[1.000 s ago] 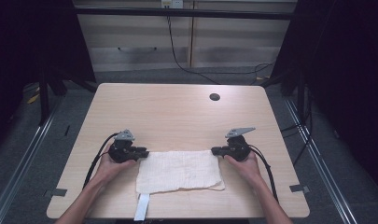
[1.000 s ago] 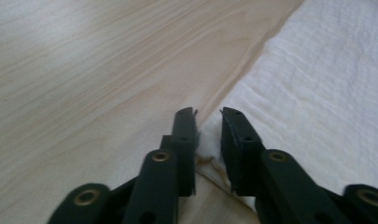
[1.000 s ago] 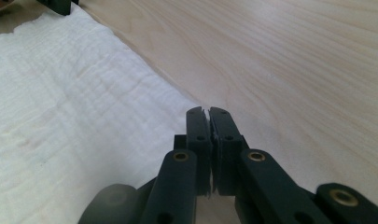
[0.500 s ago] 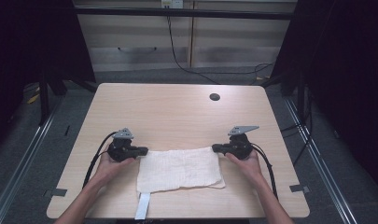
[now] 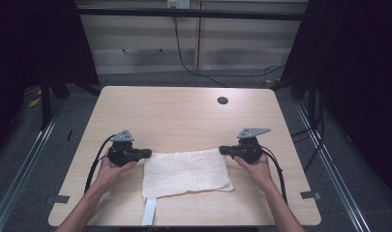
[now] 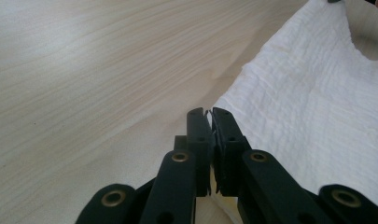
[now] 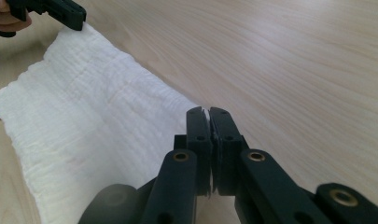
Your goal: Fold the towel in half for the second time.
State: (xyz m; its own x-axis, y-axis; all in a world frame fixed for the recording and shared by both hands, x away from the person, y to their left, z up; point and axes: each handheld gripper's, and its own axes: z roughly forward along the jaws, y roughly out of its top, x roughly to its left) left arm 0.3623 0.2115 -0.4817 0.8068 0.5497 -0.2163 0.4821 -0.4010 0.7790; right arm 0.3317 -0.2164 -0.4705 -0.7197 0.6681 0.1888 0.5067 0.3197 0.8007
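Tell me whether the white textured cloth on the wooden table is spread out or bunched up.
Spread out: the white textured cloth lies flat on the wooden table, with the left gripper and right gripper shut on its far corners.

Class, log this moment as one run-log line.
left tongs: shut on cloth corner | right tongs: shut on cloth corner | white cloth: flat on table

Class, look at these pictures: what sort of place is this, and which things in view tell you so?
Probably a lab or recording workspace, not a home. A bare wooden table stands between dark curtains, with cables trailing on the floor behind. A person holds a left gripper and right gripper, both pinching a white cloth.
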